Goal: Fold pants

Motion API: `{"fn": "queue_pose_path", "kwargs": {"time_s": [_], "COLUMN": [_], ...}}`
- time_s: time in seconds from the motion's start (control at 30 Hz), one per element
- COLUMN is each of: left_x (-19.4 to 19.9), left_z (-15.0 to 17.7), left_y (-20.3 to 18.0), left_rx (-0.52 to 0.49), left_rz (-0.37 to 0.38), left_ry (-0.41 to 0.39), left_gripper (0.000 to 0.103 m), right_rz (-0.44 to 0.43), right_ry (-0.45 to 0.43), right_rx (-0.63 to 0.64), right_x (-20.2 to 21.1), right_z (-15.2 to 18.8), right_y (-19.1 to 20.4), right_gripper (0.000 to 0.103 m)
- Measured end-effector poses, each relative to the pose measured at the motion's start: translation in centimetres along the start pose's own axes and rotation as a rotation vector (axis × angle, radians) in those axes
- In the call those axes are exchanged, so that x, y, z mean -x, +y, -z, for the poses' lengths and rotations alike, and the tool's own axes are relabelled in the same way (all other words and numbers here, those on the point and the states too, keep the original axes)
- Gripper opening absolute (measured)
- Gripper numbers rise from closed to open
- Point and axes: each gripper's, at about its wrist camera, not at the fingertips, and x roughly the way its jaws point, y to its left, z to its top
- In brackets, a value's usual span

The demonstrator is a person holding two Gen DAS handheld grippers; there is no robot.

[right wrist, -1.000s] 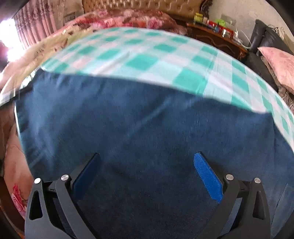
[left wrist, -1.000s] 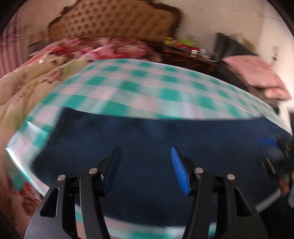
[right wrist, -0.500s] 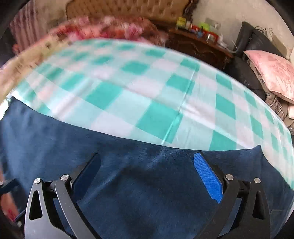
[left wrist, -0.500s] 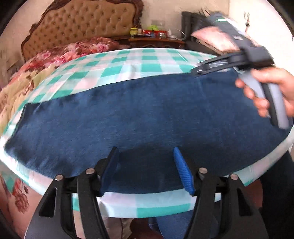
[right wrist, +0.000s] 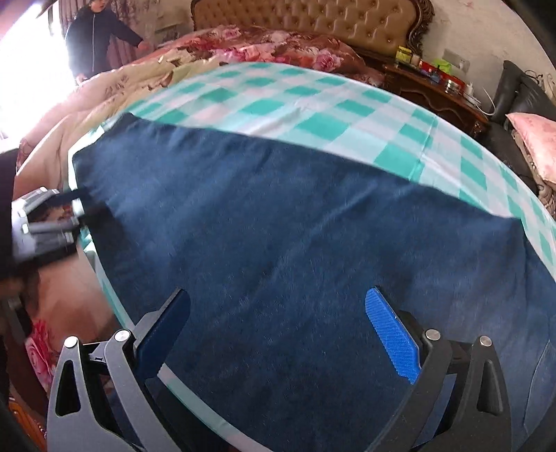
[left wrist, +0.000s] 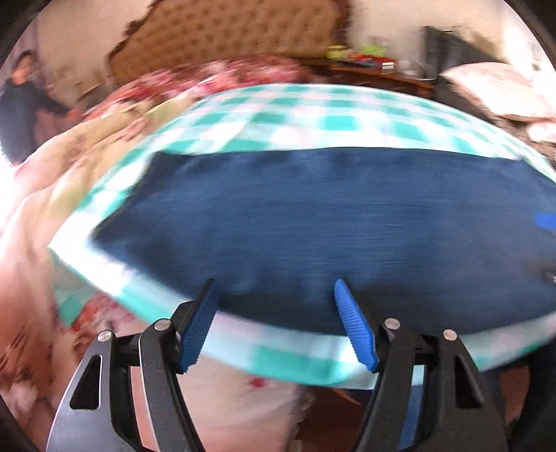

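Dark blue pants spread flat on the checked bed, both hand-held grippers hovering open above them.

From the left wrist view, the left hand-held gripper [left wrist: 274, 306] sits at 6 o'clock with its jaws apart; they have just been opening wider, and nothing is between the blue pads, which hang over the near hem of the pants [left wrist: 312, 222] where it meets the green-and-white checked sheet [left wrist: 312, 118]. The picture is smeared with motion. From the right wrist view, the right hand-held gripper [right wrist: 278, 327] at 6 o'clock is spread wide with only cloth beneath it, clamping nothing. The pants [right wrist: 278, 215] run from 9 o'clock to 3 o'clock across the sheet [right wrist: 278, 101]. A tufted headboard [right wrist: 312, 21] stands at 12 o'clock, and a person [right wrist: 93, 34] stands at 11 o'clock.
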Motion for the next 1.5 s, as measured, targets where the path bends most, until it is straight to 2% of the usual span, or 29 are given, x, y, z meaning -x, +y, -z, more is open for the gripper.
{"fn": "queue_pose_path", "kwargs": {"time_s": [0.03, 0.1, 0.2, 0.23, 0.33, 0.4, 0.47, 0.57, 0.6, 0.63, 0.67, 0.7, 0.73, 0.77, 0.83, 0.93, 1.0, 1.03, 1.17, 1.23, 1.27, 1.3, 1.33, 1.4, 1.5], "left_x": [-0.1, 0.3, 1.7, 1.9, 3.2, 3.3, 2.8, 0.8, 0.2, 0.0, -0.3, -0.4, -0.4, -0.6, -0.9, -0.9, -1.8, -2.6, -7.6, -8.8, -9.1, -9.3, -9.4, -9.2, -8.1], "left_z": [0.0, -0.2, -0.5, -0.7, -0.9, -0.8, -0.4, 0.1, 0.2, 0.2, 0.0, -0.4, -0.7, -1.2, -2.8, -5.4, -7.3, -8.2, -10.3, -11.0, -11.2, -11.5, -11.7, -11.7, -11.4], "left_y": [1.0, 2.1, 2.0, 1.5, -0.7, -2.3, -3.6, -3.1, -2.1, -1.4, -0.5, 0.3, 0.9, 2.0, 4.0, 4.5, 4.0, 3.9, 5.1, 6.7, 7.2, 7.8, 8.5, 9.8, 10.6], "left_rx": [0.04, 0.087, 0.07, 0.059, 0.003, -0.026, -0.07, -0.086, -0.071, -0.058, -0.052, -0.058, -0.059, -0.046, 0.0, -0.006, -0.032, -0.033, -0.016, 0.038, 0.054, 0.067, 0.082, 0.128, 0.146], "left_rz": [-0.029, -0.037, -0.018, 0.001, 0.133, 0.21, 0.246, 0.226, 0.241, 0.251, 0.238, 0.211, 0.177, 0.113, 0.063, 0.057, 0.092, 0.112, 0.072, 0.084, 0.068, 0.038, 0.023, 0.009, -0.071], "left_ry": [0.015, 0.009, -0.038, -0.051, -0.099, -0.105, -0.091, -0.04, -0.039, -0.042, -0.031, -0.023, -0.022, -0.017, -0.022, -0.054, -0.055, -0.042, 0.058, 0.05, 0.053, 0.055, 0.055, 0.053, 0.027], "left_gripper": [0.069, 0.068, 0.068, 0.068, 0.068, 0.068, 0.068, 0.051, 0.048, 0.04, 0.023, 0.023, 0.025, 0.033, 0.035, 0.035, 0.035, 0.035, 0.036, 0.037, 0.037, 0.045, 0.048, 0.048, 0.048], "right_rz": [0.008, 0.024, 0.042, 0.039, 0.036, 0.037, 0.036, 0.035, 0.035, 0.034, 0.03, 0.028, 0.025, 0.023, 0.023, 0.021, 0.002, -0.017, 0.009, 0.016, 0.023, 0.032, 0.035, 0.027, 0.045], "right_ry": [0.019, 0.048, 0.044, 0.045, 0.044, 0.046, 0.042, 0.04, 0.041, 0.044, 0.047, 0.049, 0.05, 0.052, 0.057, 0.071, 0.071, 0.061, 0.027, 0.01, 0.006, 0.002, -0.002, 0.001, 0.02], "right_rx": [-0.004, -0.016, 0.005, -0.002, -0.005, -0.006, -0.003, -0.001, 0.0, 0.001, 0.003, 0.008, 0.013, 0.015, 0.016, 0.016, -0.003, -0.021, -0.04, -0.052, -0.052, -0.052, -0.055, -0.062, -0.048], "right_x": [-0.4, -1.1, -1.4, -1.4, -1.5, -1.5, -1.5, -1.4, -1.4, -1.4, -1.4, -1.4, -1.4, -1.4, -1.4, -1.4, -1.3, -1.2, -1.3, -1.6, -1.8, -2.0, -2.5, -3.4, -5.4], "right_z": [0.1, 0.5, 0.8, 0.8, 0.8, 0.8, 0.9, 0.9, 0.9, 0.9, 0.9, 0.9, 0.9, 0.9, 0.8, 0.6, 0.2, -0.3, -2.6, -4.3, -4.8, -5.5, -6.3, -7.5, -8.9], "right_y": [-0.2, -0.6, -0.5, -0.5, -0.6, -0.6, -0.5, -0.5, -0.5, -0.5, -0.5, -0.5, -0.6, -0.6, -0.5, -0.5, -0.8, -1.3, -3.1, -4.3, -4.7, -5.1, -5.5, -6.1, -6.3], "right_gripper": [0.097, 0.097, 0.097, 0.098, 0.099, 0.099, 0.099, 0.099, 0.099, 0.099, 0.099, 0.099, 0.099, 0.099, 0.099, 0.099, 0.098, 0.097, 0.097, 0.097, 0.097, 0.097, 0.097, 0.097, 0.097]}}
